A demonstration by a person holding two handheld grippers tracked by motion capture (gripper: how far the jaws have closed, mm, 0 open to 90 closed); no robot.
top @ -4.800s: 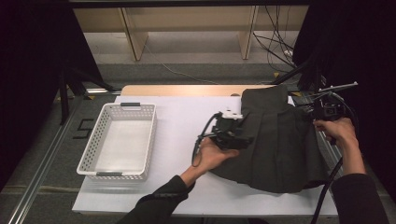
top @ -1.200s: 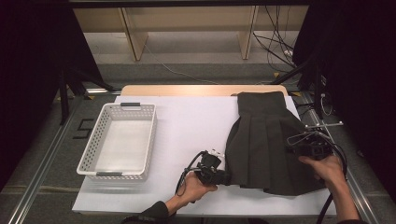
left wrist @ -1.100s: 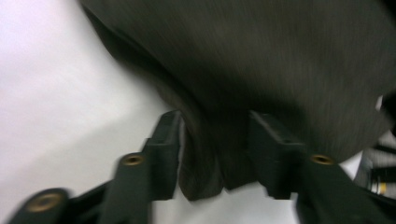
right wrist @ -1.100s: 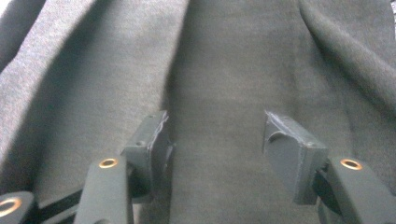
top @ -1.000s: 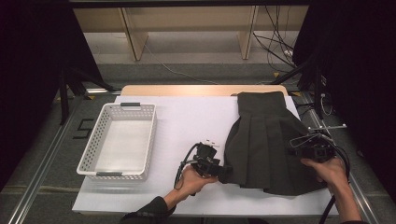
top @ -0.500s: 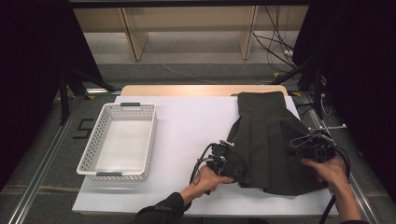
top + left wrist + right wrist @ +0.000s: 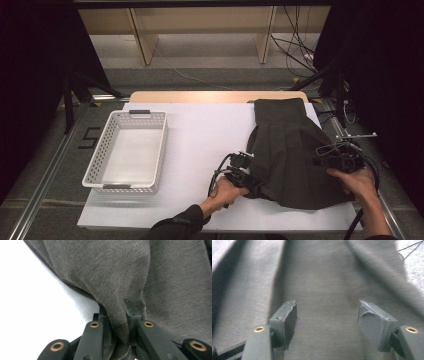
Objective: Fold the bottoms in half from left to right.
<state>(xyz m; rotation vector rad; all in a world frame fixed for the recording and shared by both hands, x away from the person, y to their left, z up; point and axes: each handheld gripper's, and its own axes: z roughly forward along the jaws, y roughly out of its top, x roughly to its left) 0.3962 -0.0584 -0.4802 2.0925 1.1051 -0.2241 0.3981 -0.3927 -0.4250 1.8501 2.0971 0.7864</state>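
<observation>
A dark grey pleated skirt [image 7: 290, 150] lies spread on the right half of the white table, waistband at the far end. My left gripper [image 7: 250, 180] is at the skirt's near left hem, shut on a fold of the grey cloth [image 7: 120, 322] that bunches between its jaws. My right gripper [image 7: 325, 162] hovers over the skirt's right edge; in the right gripper view [image 7: 327, 320] its jaws stand wide apart above the fabric [image 7: 324, 277], holding nothing.
A white perforated basket [image 7: 127, 150] sits on the left of the table [image 7: 200, 135]. A wooden strip runs along the far edge. Cables hang at the back right, and dark curtains flank both sides.
The left gripper has slid right from the bare table to the skirt's near left hem and closed on it. The right gripper has stayed at the skirt's right edge.
</observation>
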